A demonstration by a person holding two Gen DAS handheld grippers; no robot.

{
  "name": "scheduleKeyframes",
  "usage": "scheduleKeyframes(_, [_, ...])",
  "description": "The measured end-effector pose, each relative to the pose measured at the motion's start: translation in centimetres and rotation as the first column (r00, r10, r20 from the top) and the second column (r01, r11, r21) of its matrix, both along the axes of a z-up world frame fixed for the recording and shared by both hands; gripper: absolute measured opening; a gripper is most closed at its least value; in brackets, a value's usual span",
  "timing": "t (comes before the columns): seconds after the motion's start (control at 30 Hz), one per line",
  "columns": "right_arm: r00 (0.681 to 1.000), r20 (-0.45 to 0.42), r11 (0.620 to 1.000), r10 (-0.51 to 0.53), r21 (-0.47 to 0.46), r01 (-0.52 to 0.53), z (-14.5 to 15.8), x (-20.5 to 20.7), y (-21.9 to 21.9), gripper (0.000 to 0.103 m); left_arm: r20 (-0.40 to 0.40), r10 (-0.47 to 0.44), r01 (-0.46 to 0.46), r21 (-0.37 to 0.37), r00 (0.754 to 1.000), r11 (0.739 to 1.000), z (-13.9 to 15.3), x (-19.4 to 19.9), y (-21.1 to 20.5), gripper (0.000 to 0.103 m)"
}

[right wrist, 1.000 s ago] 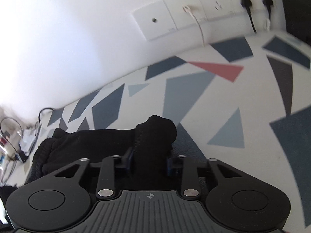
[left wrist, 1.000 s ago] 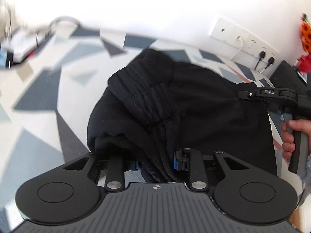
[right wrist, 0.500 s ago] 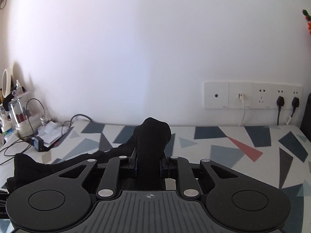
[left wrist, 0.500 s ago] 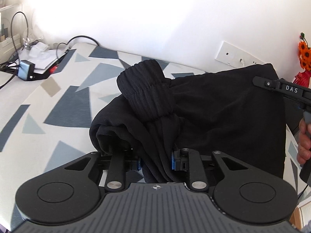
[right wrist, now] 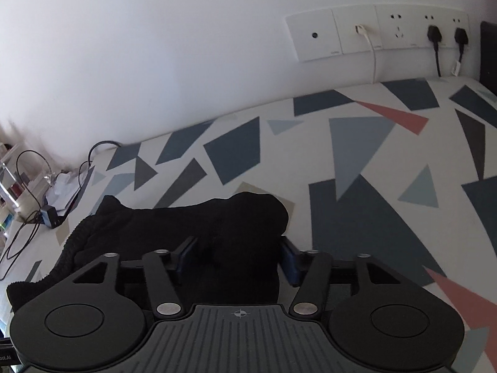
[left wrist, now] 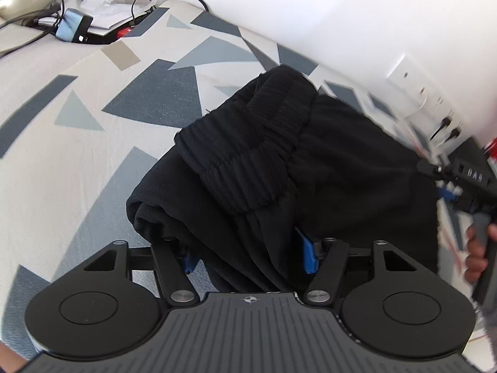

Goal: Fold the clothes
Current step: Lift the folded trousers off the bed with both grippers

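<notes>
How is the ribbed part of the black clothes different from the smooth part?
The ribbed band has raised stripes and lies bunched on top; the smooth cloth is flat and spreads wider toward the right hand-held gripper. Both are black and part of one garment.

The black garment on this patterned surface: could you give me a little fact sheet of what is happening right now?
garment: black garment with ribbed band, bunched, partly folded
surface: sheet with grey triangles
left gripper: jaws spread, cloth between them
right gripper: jaws spread, cloth between them
wall: socket panel, two black plugs in
far corner: cables and small devices
</notes>
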State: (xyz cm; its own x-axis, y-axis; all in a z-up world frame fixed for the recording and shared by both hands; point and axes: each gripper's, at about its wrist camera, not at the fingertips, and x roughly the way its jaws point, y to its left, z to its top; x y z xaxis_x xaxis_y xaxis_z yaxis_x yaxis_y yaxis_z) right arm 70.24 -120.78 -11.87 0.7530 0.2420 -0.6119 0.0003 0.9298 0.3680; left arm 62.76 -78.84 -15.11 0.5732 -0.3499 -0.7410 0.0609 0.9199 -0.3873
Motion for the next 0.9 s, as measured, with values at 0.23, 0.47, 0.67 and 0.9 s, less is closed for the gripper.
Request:
scheduleKeyframes(0.23, [0.993, -0.111, 0.992, -0.041, 0.112, 0.053, -3.7, 0.5, -2.4, 0.086, 0.028, -0.059, 0.058, 0.029, 0.998, 0.998, -0.5, -0.3, -1.5, 0.094])
scheduleKeyframes(0.47, [0.996, -0.087, 0.995, 0.025, 0.096, -0.017, -4.9, 1.7, -1.0, 0.102, 0.024, -0.061, 0.057, 0.149, 0.998, 0.987, -0.6, 0.9, -4.1, 0.102])
scheduleKeyframes(0.67, [0.994, -0.073, 0.995, 0.079, 0.064, -0.074, -4.8, 2.6, 0.8, 0.102, 0.013, -0.048, 0.045, 0.186, 0.999, 0.982, -0.6, 1.2, -4.7, 0.102])
scheduleKeyframes(0.9, [0.991, -0.07, 0.992, 0.113, 0.056, -0.109, -4.4, 3.1, 2.2, 0.041, 0.026, -0.045, 0.04, 0.155, 0.999, 0.987, 0.5, 1.4, -4.2, 0.044])
